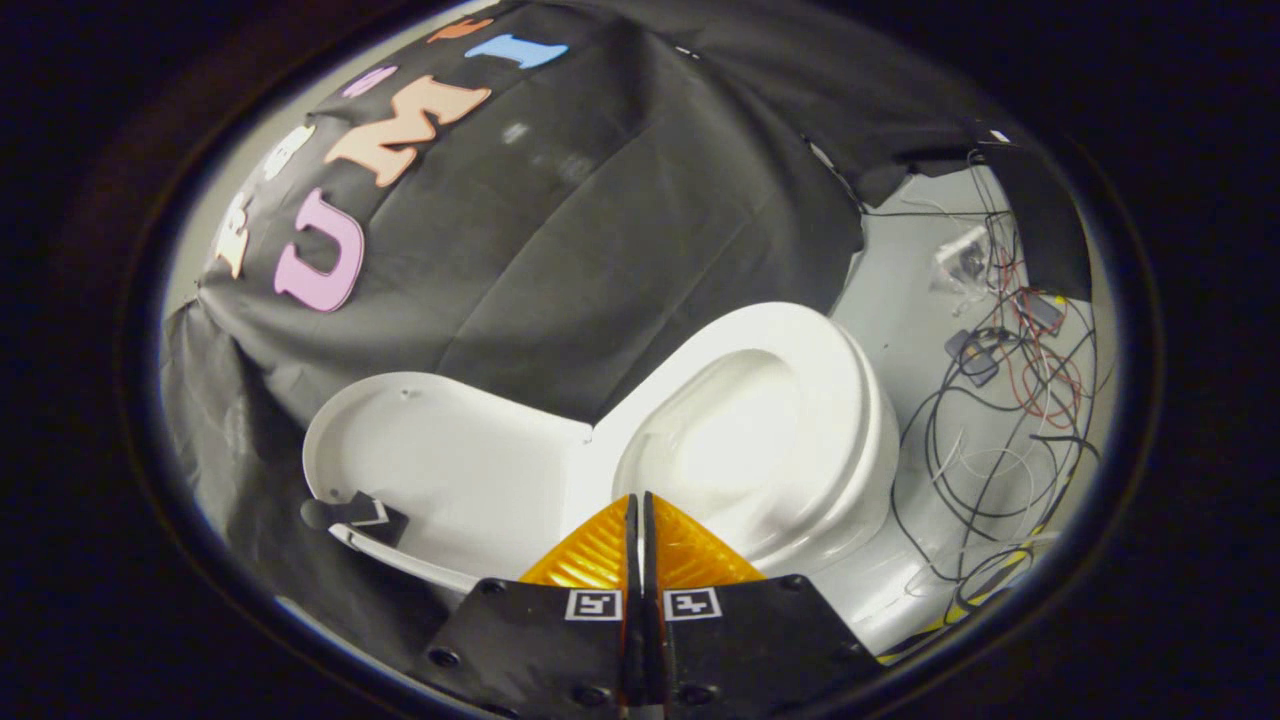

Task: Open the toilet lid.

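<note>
Toilet lid [450, 450] already swung open; rigid, light, slick plastic, best lifted at its rim. Gripper [640, 515] fingers pressed together, empty.

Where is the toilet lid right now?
The toilet lid is swung open against the black cloth wall, beside the toilet seat, just beyond the shut gripper.

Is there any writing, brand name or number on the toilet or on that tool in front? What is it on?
Toilet lid, standing open: no words, brand or number.
Toilet bowl: none.
Gripper, fingers shut together on nothing: two square black-and-white markers, patterns rather than words.
Black handle on the lid: a similar marker, too small to make out.
</note>
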